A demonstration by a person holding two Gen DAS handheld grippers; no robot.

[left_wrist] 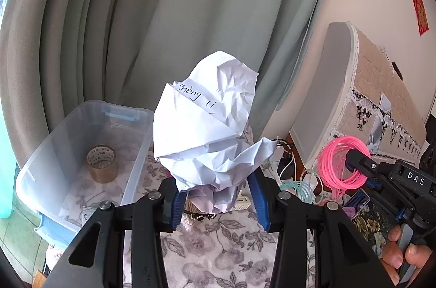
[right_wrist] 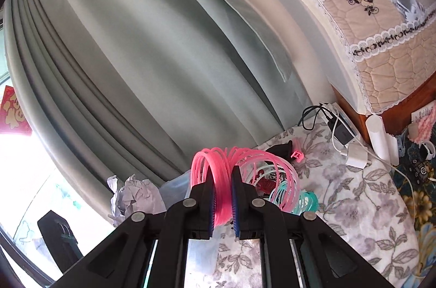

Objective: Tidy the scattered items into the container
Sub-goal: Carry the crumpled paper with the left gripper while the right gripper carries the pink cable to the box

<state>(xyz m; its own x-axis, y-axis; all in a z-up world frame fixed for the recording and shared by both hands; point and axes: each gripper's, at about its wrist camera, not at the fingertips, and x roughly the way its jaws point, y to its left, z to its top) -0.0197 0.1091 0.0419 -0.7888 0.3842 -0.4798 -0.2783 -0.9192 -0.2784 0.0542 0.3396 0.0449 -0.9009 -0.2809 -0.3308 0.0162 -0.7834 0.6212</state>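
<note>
L gripper is clamping the crumpled paper ball; the clear plastic bin is lying just left of it, w/ a tape roll inside. R gripper is pinching the pink cord coil, farther from the bin, prob. lifted off the cloth.

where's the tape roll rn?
In the left wrist view, the tape roll stands on the floor of the clear plastic bin at lower left, left of the crumpled paper held in the left gripper.

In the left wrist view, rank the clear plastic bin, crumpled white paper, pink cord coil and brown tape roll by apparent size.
1. Clear plastic bin and crumpled white paper: alike; the paper is nearer, so unsure.
2. Pink cord coil.
3. Brown tape roll.
</note>
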